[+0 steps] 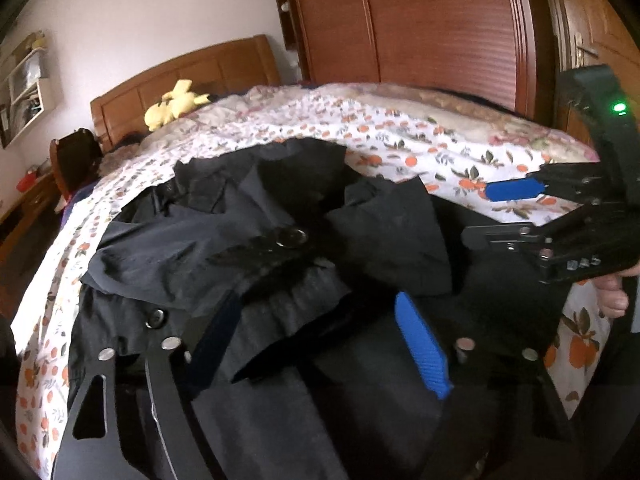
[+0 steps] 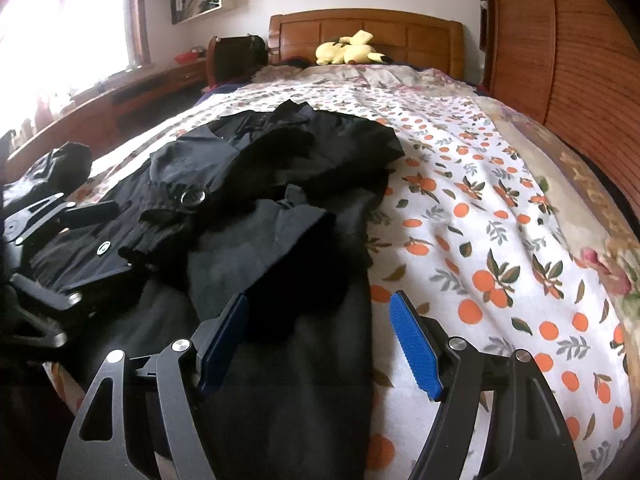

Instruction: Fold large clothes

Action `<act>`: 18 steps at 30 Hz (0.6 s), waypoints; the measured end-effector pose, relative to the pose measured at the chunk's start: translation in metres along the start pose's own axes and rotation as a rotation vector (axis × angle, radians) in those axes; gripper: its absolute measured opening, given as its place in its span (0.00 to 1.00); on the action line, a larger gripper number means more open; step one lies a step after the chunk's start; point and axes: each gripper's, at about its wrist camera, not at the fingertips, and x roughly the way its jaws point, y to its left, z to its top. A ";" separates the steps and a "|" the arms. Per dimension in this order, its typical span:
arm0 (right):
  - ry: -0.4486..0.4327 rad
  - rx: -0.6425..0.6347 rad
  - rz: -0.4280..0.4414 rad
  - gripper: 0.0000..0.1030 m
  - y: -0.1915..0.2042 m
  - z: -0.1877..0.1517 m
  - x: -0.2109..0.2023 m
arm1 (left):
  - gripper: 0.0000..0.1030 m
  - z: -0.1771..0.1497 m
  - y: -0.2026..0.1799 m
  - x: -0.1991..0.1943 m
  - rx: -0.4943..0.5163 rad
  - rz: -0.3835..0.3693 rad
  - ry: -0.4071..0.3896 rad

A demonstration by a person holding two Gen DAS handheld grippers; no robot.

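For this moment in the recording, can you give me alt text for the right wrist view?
A black garment lies crumpled on a bed covered by an orange-print sheet, with the right gripper over its near edge, jaws open and holding nothing. The left gripper shows at the left edge, above the same garment. A yellow plush toy sits by the wooden headboard.

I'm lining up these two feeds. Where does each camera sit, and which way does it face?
Left wrist: on the left gripper, facing across the black garment toward the wardrobe; the right gripper and fingers show.
Right wrist: on the right gripper, facing up the bed toward the headboard; the left gripper shows.
Shared: garment, floral sheet, yellow plush.
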 end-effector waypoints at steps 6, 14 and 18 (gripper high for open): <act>-0.007 -0.004 0.000 0.68 -0.004 -0.007 -0.008 | 0.39 0.001 -0.006 0.030 0.021 0.036 0.115; -0.082 0.015 0.044 0.68 0.004 0.011 -0.021 | 0.03 0.009 0.035 -0.007 -0.055 0.038 0.047; -0.089 -0.002 0.060 0.68 0.021 0.025 -0.013 | 0.03 0.018 0.073 -0.037 -0.104 0.093 -0.012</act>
